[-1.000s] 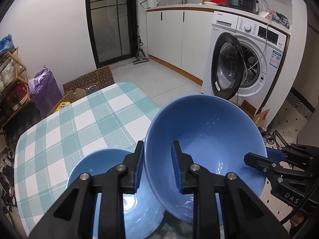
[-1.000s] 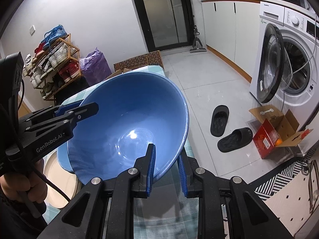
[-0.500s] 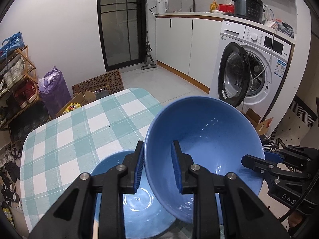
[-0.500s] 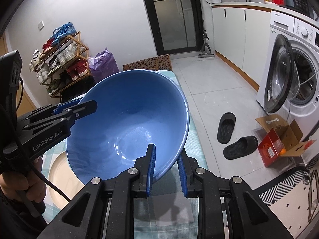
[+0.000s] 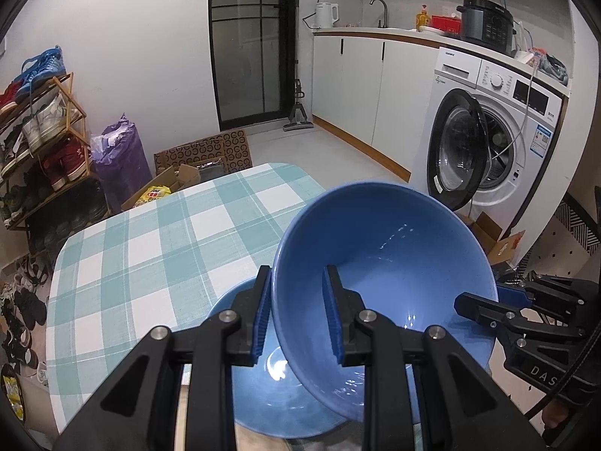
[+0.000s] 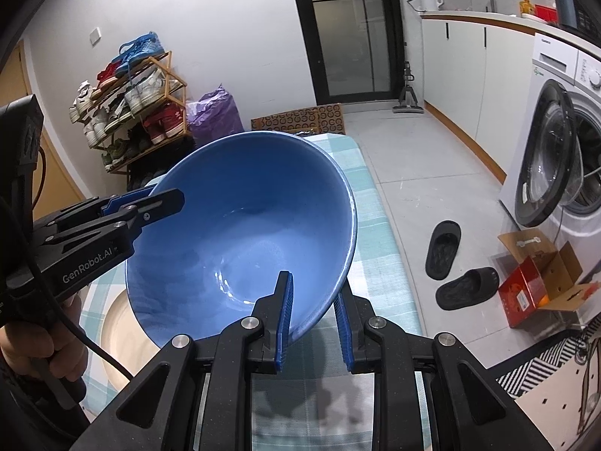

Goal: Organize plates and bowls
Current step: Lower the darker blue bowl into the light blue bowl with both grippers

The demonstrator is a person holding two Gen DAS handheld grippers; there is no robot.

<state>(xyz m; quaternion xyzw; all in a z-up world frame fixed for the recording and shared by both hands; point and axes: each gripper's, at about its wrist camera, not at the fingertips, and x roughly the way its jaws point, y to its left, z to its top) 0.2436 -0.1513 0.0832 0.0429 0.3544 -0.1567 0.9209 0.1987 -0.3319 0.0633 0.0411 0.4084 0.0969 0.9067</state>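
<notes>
- Two claws of mine share one load: my left gripper (image 5: 296,315) and my right gripper (image 6: 313,317) each pinch opposite rims of the large glossy blue ceramic bowl (image 5: 383,282), held tilted in the air.
- Below it sits a second blue bowl (image 5: 259,383) on the teal-and-white checked tablecloth (image 5: 157,248); nesting looks like the step in hand (not yet done).
- Only the right view shows a cream round plate (image 6: 116,334) under the held bowl, unsorted.
- Only the left view shows the lower bowl.
</notes>
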